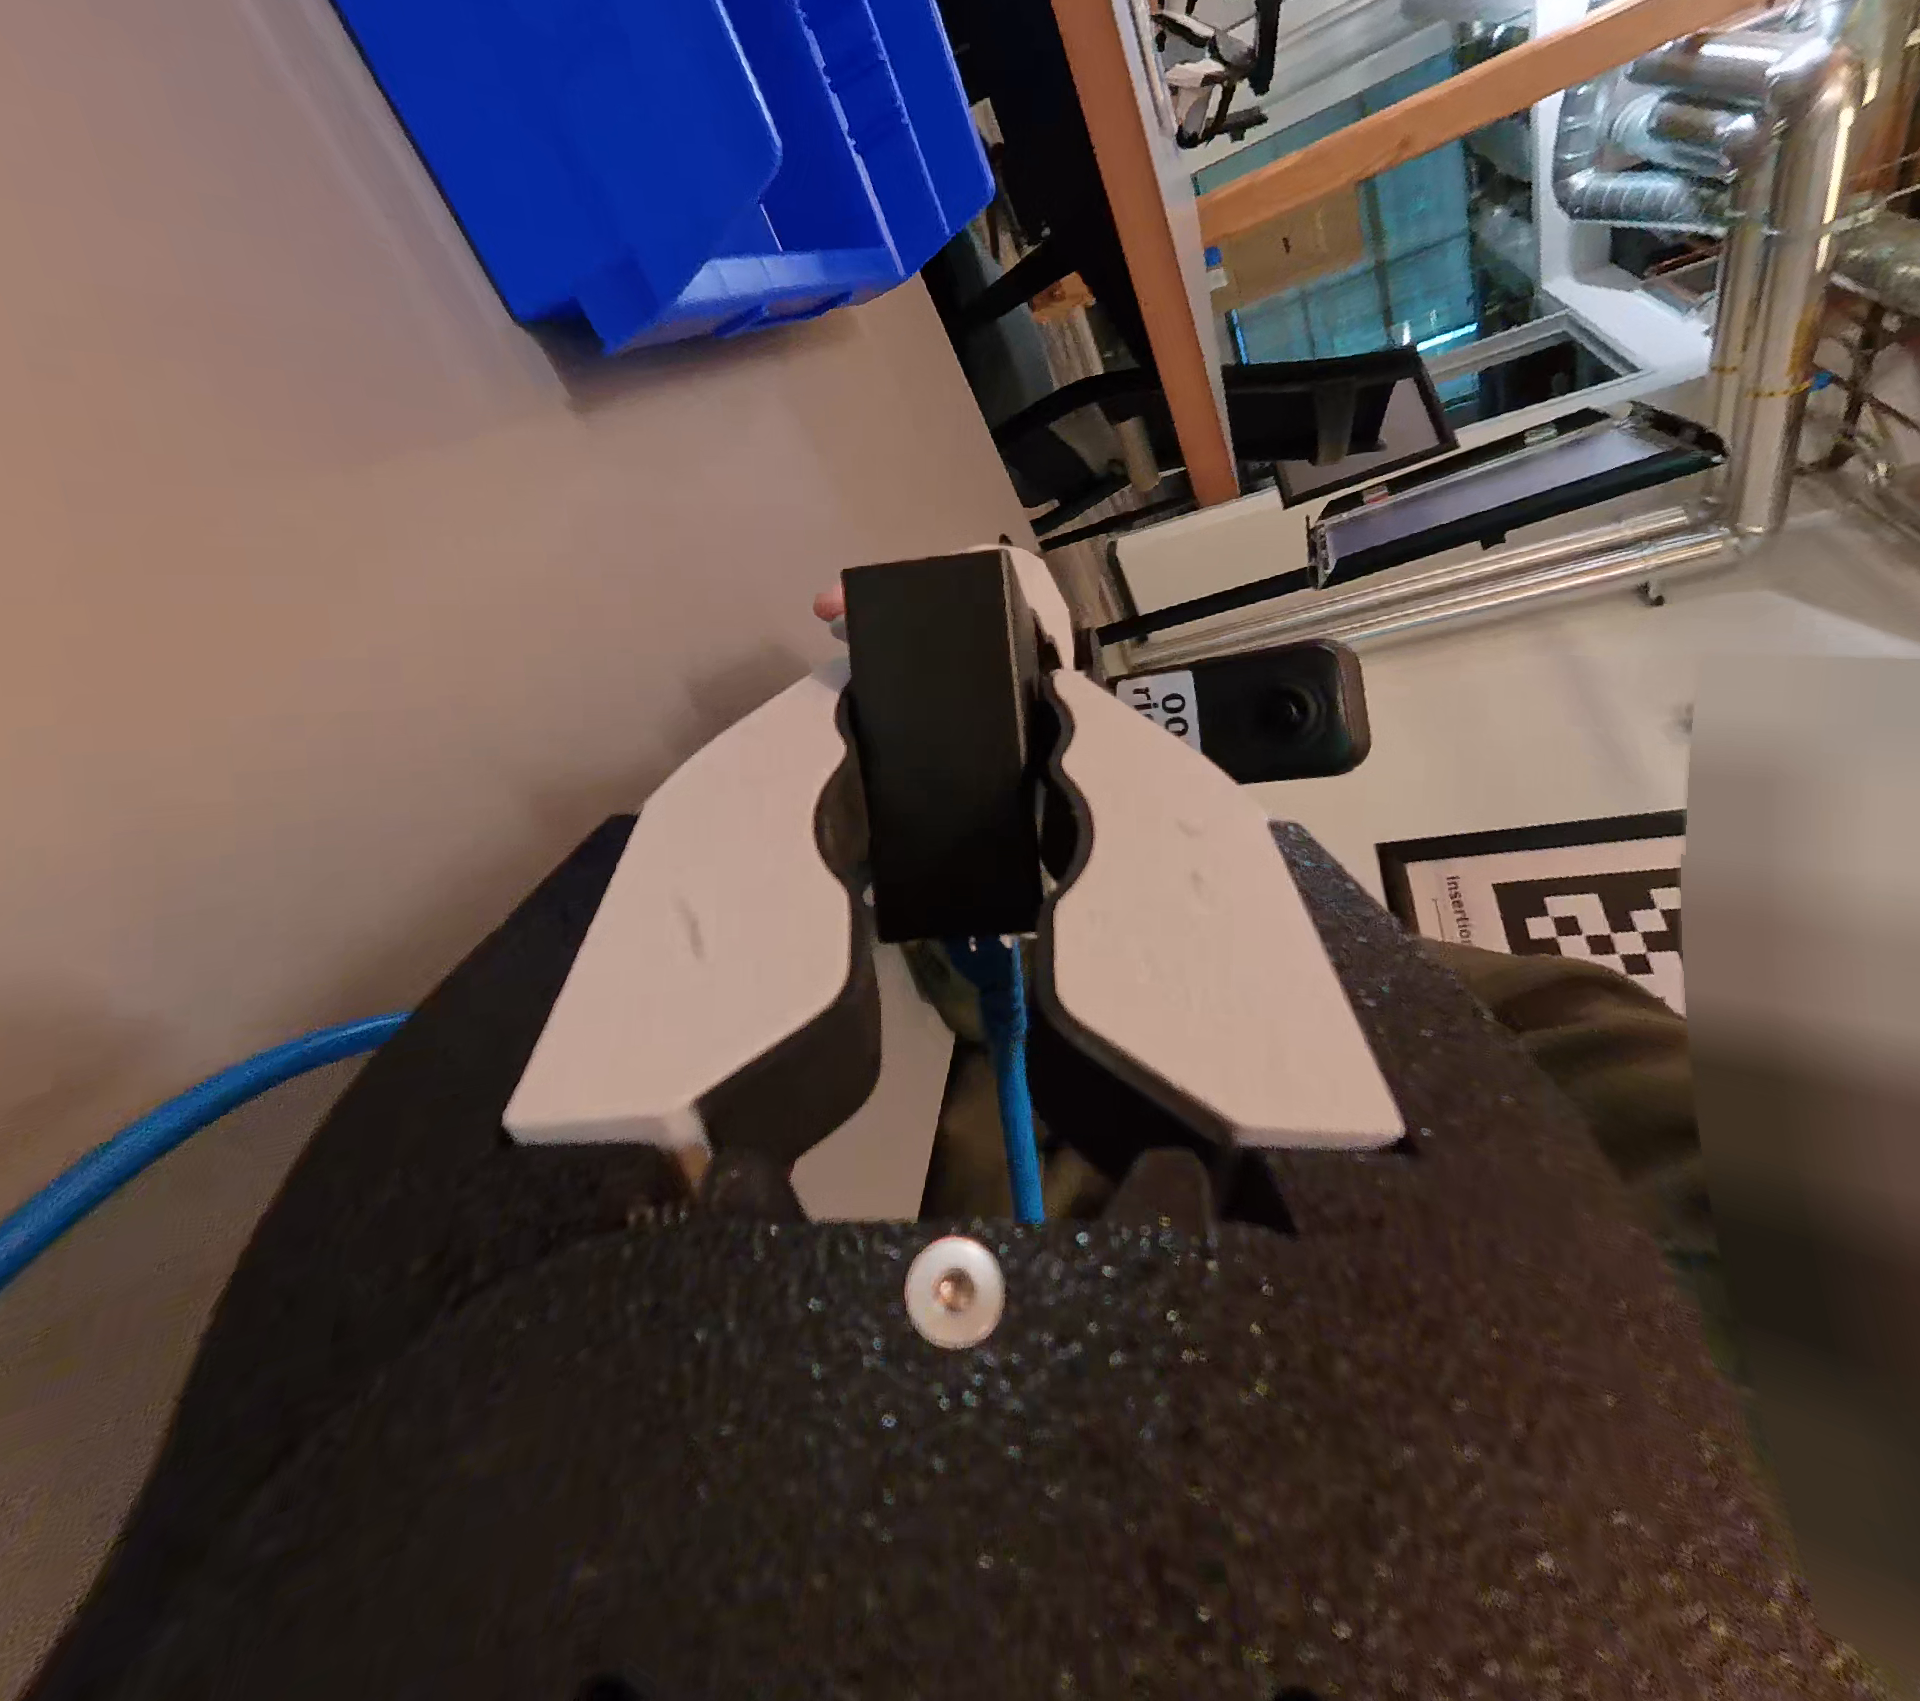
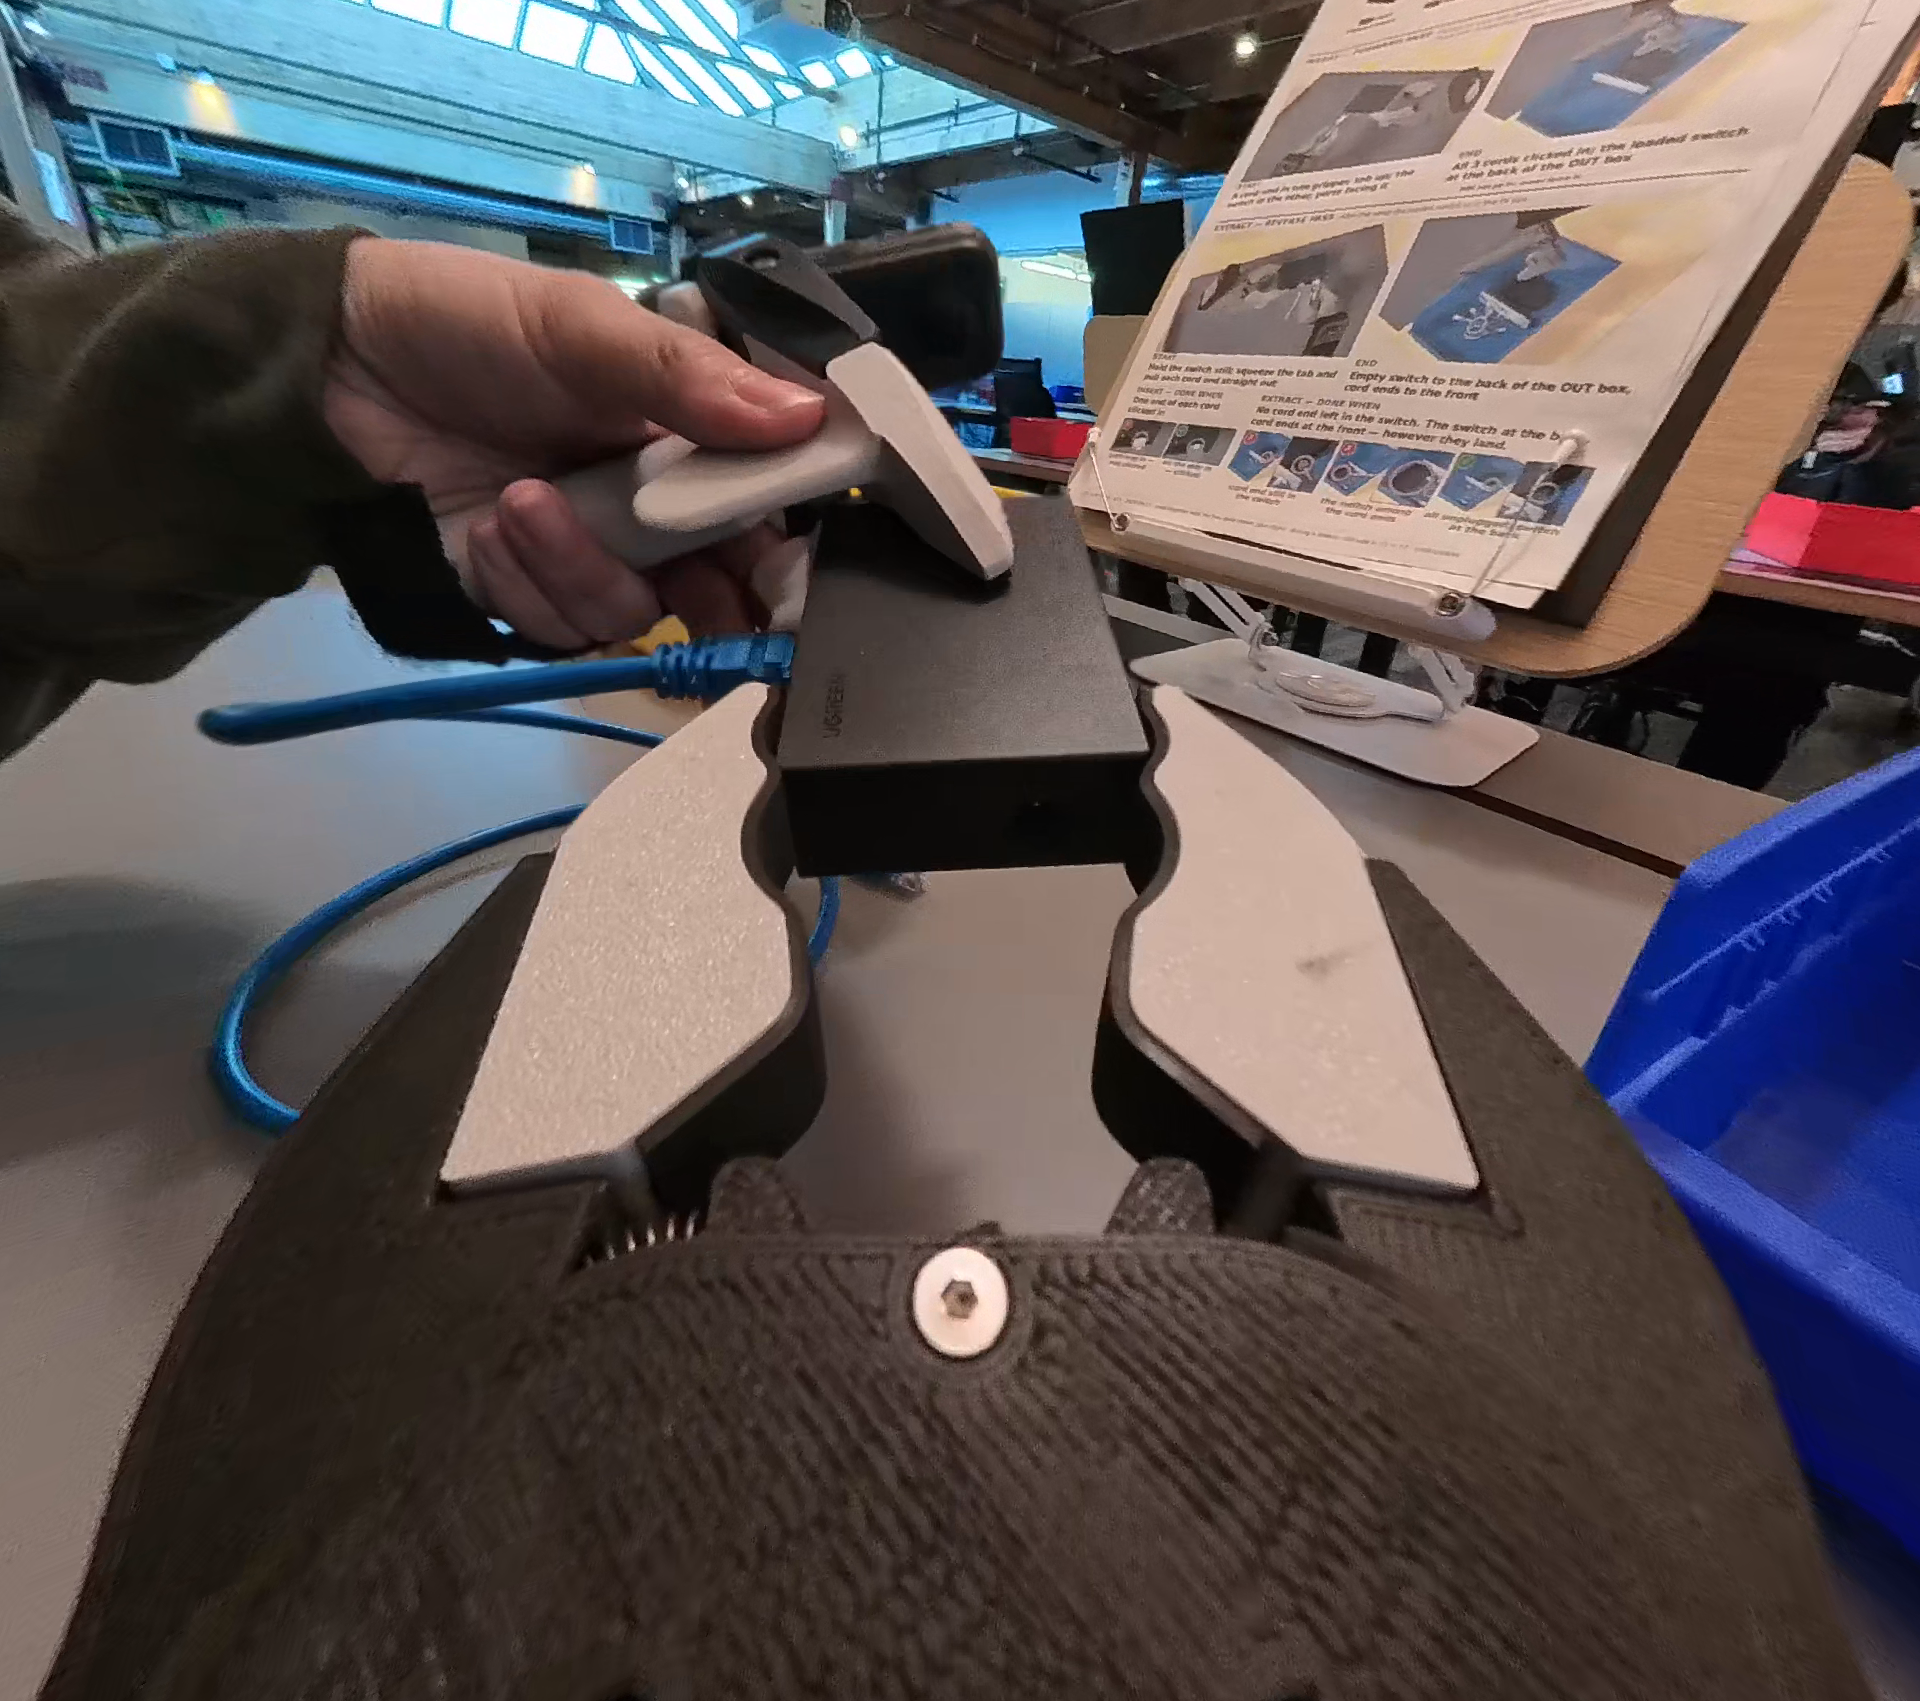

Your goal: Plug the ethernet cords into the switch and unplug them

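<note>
The black switch [image 2: 956, 716] is held above the grey table [image 2: 156, 1236] by both grippers. My right gripper [image 2: 961, 752] is shut on its near end, one finger on each side. My left gripper [image 1: 945, 695] is shut on the switch [image 1: 935, 747], which shows end-on here. In the right wrist view, its white upper finger [image 2: 925, 488] lies on the switch's far top. A blue ethernet cord [image 2: 468, 695] is plugged into the switch's left side. The same cord [image 1: 1013, 1090] runs back between my left fingers. Another blue cord loop [image 2: 312, 955] lies on the table.
A blue bin [image 2: 1787, 1080] stands close at the right, and it also shows in the left wrist view [image 1: 623, 41]. An instruction sheet on a wooden stand [image 2: 1455, 249] rises behind the switch. A checkered marker sheet [image 1: 1558, 903] lies on the table.
</note>
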The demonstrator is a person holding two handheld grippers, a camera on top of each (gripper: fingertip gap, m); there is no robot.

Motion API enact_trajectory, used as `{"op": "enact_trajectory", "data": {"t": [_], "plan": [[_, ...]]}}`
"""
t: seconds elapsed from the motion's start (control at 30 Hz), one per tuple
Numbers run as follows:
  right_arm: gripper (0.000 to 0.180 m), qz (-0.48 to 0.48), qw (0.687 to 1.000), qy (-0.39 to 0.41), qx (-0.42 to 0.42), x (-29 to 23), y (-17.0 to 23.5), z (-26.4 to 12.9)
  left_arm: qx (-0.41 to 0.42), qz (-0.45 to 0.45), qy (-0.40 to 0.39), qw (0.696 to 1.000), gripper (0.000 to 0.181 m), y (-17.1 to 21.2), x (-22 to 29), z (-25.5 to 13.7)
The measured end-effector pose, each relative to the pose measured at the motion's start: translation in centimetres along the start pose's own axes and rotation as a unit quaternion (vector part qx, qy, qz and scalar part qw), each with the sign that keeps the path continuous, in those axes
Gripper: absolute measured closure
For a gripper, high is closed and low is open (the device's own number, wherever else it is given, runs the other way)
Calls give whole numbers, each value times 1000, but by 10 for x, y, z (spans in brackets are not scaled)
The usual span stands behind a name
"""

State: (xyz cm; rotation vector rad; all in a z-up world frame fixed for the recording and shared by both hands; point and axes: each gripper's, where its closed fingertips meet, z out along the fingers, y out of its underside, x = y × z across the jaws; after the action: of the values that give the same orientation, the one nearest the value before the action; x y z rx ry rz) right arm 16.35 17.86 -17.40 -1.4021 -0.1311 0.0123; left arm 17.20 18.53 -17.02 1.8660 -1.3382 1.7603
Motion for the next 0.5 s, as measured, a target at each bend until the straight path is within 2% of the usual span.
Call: {"op": "enact_trajectory", "data": {"t": [0.5], "plan": [[113,-42,999,13,-30,-6,7,6,-37,8,-23,999,154,5,1,-8]]}}
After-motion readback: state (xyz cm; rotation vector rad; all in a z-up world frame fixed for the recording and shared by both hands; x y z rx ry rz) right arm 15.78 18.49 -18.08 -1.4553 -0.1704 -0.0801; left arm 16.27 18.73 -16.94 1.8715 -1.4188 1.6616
